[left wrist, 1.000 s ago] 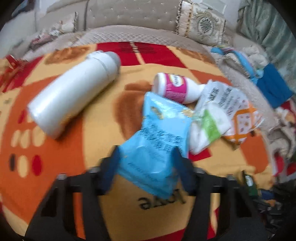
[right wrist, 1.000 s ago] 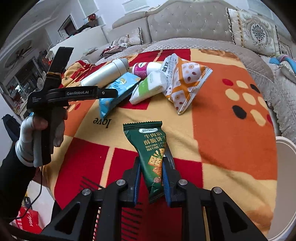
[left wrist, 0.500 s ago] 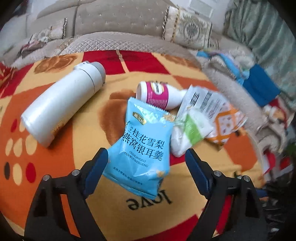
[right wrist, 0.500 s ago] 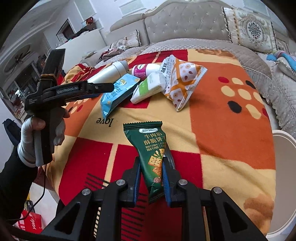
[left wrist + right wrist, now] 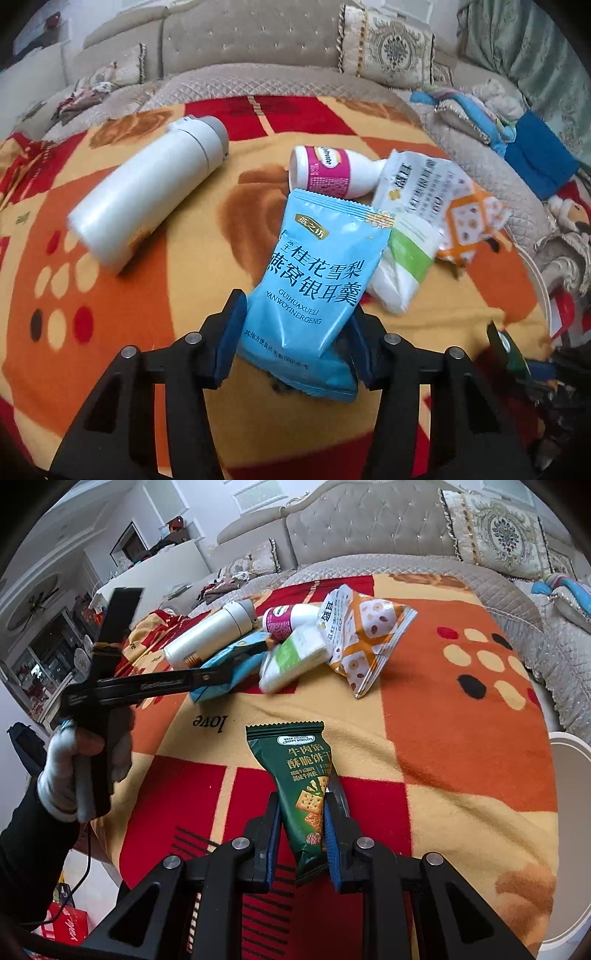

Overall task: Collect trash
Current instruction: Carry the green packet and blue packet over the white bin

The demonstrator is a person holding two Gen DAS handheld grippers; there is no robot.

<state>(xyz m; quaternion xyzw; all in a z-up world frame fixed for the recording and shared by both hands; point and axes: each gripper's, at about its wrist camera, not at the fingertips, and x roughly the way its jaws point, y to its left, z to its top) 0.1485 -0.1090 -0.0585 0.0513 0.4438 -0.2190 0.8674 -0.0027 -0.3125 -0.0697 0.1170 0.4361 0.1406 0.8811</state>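
Blue snack packet (image 5: 314, 273), glossy, dark Chinese print, crimped top edge, sits between the pads of the left hand-held gripper (image 5: 291, 339). Jaws closing on it, pads at both its sides; can't tell if it's off the blanket (image 5: 177, 295). Green biscuit packet (image 5: 304, 790) is clamped upright in the right hand-held gripper (image 5: 299, 836), fully clenched on its lower half.

Left wrist view only: blue folded cloth (image 5: 539, 158) at right, patterned cushion (image 5: 391, 44) on the sofa back. Right wrist view only: gloved hand (image 5: 74, 771) w/ dark sleeve gripping the left tool, white round rim (image 5: 569, 746) at far right.

Around the blue packet: white flask (image 5: 147, 192) lying on its side at left, well apart; pink-label bottle (image 5: 328, 171) just behind; white-green pack (image 5: 402, 266) touching its right edge; orange-white bag (image 5: 443, 199) beyond. In right view the left tool's arm crosses in front of the blue packet.
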